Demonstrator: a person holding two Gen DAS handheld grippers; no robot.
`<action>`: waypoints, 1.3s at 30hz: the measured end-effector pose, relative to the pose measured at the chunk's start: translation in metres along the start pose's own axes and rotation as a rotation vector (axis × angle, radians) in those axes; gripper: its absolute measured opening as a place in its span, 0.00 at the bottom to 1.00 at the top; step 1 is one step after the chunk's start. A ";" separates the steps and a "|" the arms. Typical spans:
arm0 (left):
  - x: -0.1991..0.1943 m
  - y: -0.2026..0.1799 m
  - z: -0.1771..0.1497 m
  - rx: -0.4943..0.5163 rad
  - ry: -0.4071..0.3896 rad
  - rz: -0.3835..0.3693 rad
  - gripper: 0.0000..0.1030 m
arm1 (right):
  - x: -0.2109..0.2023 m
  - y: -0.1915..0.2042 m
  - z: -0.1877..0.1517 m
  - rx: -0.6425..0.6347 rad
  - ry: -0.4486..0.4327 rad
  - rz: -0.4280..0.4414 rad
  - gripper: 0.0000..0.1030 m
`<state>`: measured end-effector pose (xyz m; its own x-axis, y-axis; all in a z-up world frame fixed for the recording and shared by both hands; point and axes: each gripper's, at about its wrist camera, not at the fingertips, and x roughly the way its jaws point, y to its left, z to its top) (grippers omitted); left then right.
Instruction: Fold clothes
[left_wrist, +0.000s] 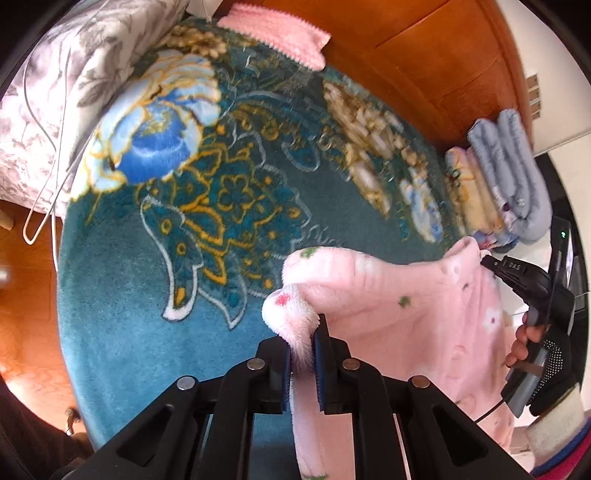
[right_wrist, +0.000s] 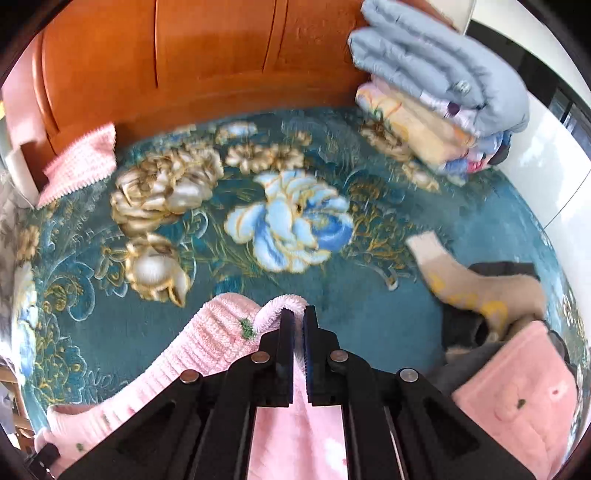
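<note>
Pink fleece garment (left_wrist: 406, 314) (small green and red motifs, ribbed band) is stretched above the teal floral blanket (left_wrist: 147, 332). Left tool (left_wrist: 303, 354) is clamped on one fluffy edge; right tool (right_wrist: 299, 332) is clamped on another.

Left gripper (left_wrist: 303, 354): black plastic, blue ribbed pads (left_wrist: 319, 373), round silver screws (left_wrist: 256, 364). Right gripper (right_wrist: 298, 350) looks alike; seen from outside it bears white lettering, a thin black cable, a green light. Bare fingers (left_wrist: 524, 341), dotted black glove (left_wrist: 554, 369), white cuff.
</note>
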<state>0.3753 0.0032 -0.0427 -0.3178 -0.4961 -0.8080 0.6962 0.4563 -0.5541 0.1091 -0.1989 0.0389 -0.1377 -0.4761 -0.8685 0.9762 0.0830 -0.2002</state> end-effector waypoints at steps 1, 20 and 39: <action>0.003 0.003 0.000 -0.019 0.018 0.005 0.11 | 0.015 0.006 -0.003 -0.021 0.046 -0.016 0.04; -0.017 -0.006 -0.006 0.023 -0.055 0.019 0.55 | -0.090 -0.077 -0.074 0.209 -0.060 0.062 0.51; -0.001 -0.150 -0.095 0.478 0.079 -0.030 0.59 | -0.134 -0.303 -0.334 1.148 -0.058 0.047 0.62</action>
<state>0.2102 0.0059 0.0224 -0.3771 -0.4378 -0.8162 0.8978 0.0436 -0.4382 -0.2243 0.1316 0.0643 -0.1183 -0.5355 -0.8362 0.5610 -0.7309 0.3886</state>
